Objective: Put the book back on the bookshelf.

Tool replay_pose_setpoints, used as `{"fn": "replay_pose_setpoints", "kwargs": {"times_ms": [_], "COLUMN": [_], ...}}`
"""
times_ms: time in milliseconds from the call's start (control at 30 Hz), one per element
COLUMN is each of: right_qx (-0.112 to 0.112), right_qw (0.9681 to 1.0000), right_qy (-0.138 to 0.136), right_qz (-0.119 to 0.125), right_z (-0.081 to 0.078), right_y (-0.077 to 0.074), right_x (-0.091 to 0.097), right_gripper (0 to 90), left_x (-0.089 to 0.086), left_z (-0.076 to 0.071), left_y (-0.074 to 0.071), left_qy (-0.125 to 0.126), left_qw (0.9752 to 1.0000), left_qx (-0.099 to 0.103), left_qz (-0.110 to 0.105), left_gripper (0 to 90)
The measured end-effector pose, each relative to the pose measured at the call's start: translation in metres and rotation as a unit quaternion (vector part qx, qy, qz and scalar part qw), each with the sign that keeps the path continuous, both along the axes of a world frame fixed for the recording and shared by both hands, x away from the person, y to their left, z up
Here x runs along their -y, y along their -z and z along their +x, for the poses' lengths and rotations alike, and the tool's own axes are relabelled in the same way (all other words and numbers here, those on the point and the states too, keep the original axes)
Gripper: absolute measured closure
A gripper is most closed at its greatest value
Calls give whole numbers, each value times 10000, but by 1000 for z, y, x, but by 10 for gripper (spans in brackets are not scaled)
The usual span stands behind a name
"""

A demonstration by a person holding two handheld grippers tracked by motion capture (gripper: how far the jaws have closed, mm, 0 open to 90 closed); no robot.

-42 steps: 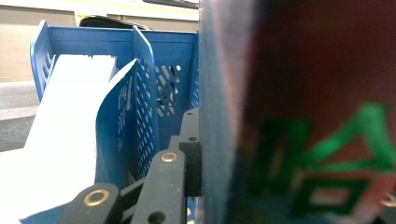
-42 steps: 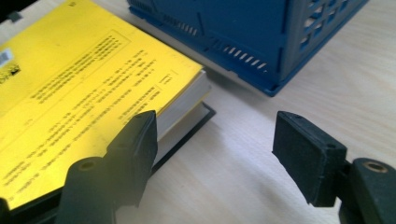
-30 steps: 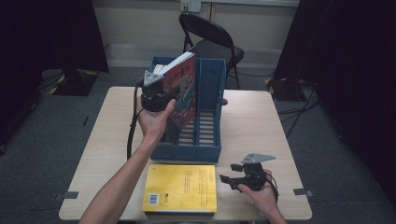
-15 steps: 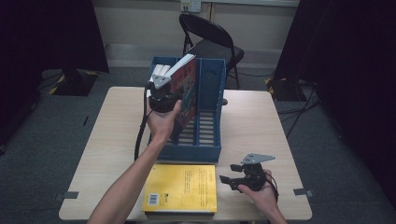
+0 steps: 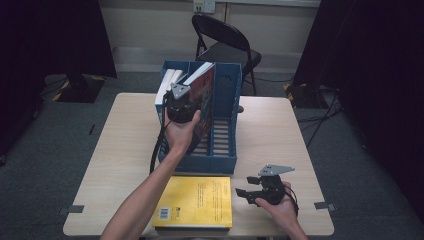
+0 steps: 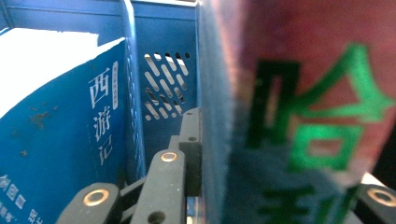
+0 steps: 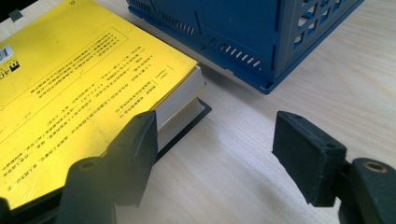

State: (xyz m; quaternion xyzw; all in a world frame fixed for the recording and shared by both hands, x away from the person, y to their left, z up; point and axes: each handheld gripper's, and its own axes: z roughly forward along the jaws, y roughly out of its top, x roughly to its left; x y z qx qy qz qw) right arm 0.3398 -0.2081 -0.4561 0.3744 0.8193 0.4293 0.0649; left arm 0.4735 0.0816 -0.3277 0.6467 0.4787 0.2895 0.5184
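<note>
Surface [image 5: 125, 130] of pale wood carries my blue slotted plastic file rack [image 5: 225, 125] at twelve o'clock. My left tool [image 5: 181, 102] grips the red-covered book [image 5: 205, 100], tilted inside it. Yellow paperback [image 5: 195, 201] lies at six. My right tool [image 5: 247, 194] rests released beside it.

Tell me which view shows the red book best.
The high view: the red book stands tilted in the blue rack, gripped by the left gripper. The left gripper view shows its cover as a close blur with green characters. The right gripper view looks at the yellow book and the rack's base instead.
</note>
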Motion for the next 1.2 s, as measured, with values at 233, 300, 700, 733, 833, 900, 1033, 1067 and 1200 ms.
{"fn": "replay_pose_setpoints", "kwargs": {"times_ms": [233, 300, 700, 733, 833, 900, 1033, 1067, 1200], "right_qx": [-21, -42, -24, -12, -18, -10, -31, -34, -29], "right_qw": [10000, 10000, 9999, 9999, 9999, 9999, 9997, 9997, 9997], "right_qy": [6, 2, -28, -43, -34, -49, -109, -115, -126], "right_qz": [-19, -54, -129, -138, -160, -158, -205, -212, -222], "right_z": [0, 1, 0, 0, -1, -1, -1, 0, -1], "right_y": [1, 1, 2, 2, 1, 1, 2, 2, 2], "right_x": [0, 0, -2, -3, -4, -5, -10, -10, -11], "right_gripper": [305, 305, 305, 305, 305, 305, 305, 305, 305], "left_x": [-3, -3, -8, -8, -12, -13, -17, -15, -15], "left_z": [0, 1, -9, -12, -16, -17, -21, -23, -27], "left_y": [17, 24, 37, 37, 38, 39, 40, 40, 41], "left_qy": [29, 160, 375, 428, 536, 536, 632, 619, 726], "left_qw": [9999, 9997, 9989, 9985, 9978, 9978, 9972, 9973, 9965], "left_qx": [-109, -199, -270, -270, -348, -367, -370, -345, -326], "left_qz": [-40, -9, 44, 230, 165, 159, 174, 179, 246], "left_gripper": [747, 746, 742, 741, 735, 731, 723, 722, 712]}}
